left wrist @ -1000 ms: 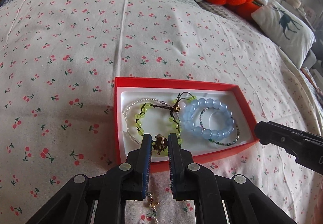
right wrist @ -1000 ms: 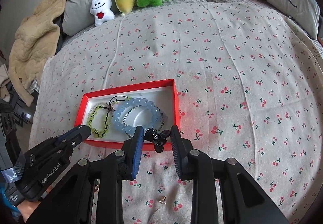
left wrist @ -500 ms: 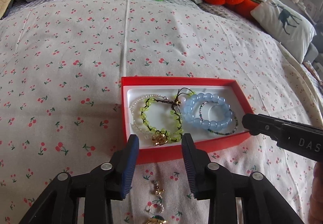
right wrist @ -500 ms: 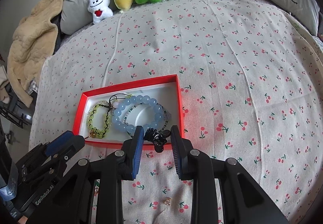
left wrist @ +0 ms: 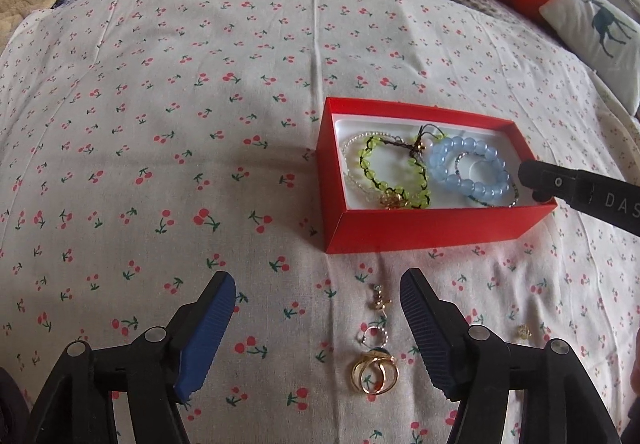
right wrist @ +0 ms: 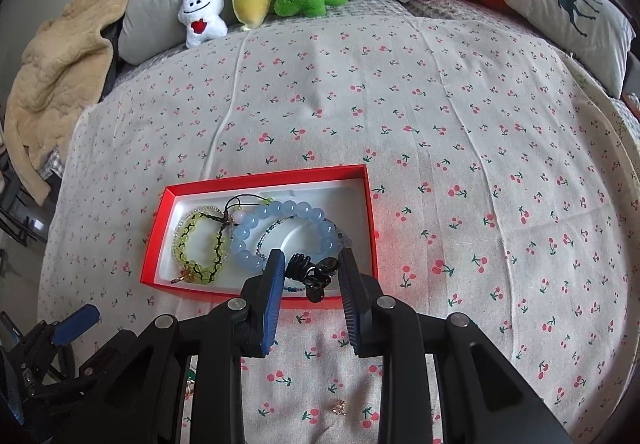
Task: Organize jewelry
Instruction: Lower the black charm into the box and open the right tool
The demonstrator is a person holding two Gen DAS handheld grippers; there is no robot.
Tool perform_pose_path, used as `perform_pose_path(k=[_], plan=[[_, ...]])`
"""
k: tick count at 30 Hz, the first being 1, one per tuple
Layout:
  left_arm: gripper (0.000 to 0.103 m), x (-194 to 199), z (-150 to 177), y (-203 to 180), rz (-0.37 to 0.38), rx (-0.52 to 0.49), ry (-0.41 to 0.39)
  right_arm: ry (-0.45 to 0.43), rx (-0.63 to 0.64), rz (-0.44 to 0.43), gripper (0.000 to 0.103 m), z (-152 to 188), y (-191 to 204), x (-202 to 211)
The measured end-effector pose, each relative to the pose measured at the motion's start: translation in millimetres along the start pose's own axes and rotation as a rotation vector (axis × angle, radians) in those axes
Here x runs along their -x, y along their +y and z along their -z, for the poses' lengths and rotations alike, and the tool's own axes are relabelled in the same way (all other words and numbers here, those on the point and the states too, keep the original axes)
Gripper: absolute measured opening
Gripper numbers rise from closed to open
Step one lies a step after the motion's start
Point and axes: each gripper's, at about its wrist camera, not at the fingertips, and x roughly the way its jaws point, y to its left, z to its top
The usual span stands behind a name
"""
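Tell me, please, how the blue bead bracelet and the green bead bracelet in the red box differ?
The blue bead bracelet has large, smooth, touching beads; the green bead bracelet has small beads spaced along dark knotted cord. The blue one lies nearer the right gripper, the green one farther left. Both lie flat in the red box.

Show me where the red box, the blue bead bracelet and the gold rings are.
red box (left wrist: 420,230), left wrist view, near outer wall.
blue bead bracelet (left wrist: 464,145), left wrist view, far beads.
gold rings (left wrist: 374,375), left wrist view, centre.

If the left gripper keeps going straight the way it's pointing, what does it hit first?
Probably the cherry-print bedspread, to the left of the red box. The left gripper has its jaws open with nothing between them. The small gold pieces lie nearer and lower, though depth is hard to judge.
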Motion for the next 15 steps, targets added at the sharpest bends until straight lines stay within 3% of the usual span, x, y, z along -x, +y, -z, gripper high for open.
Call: perform_pose_path(k=[15], plan=[[0.077, -13, 9, -6, -0.013, -0.031, 0.068, 0.037, 0.007, 0.041, 0.029, -1, -1, -19]])
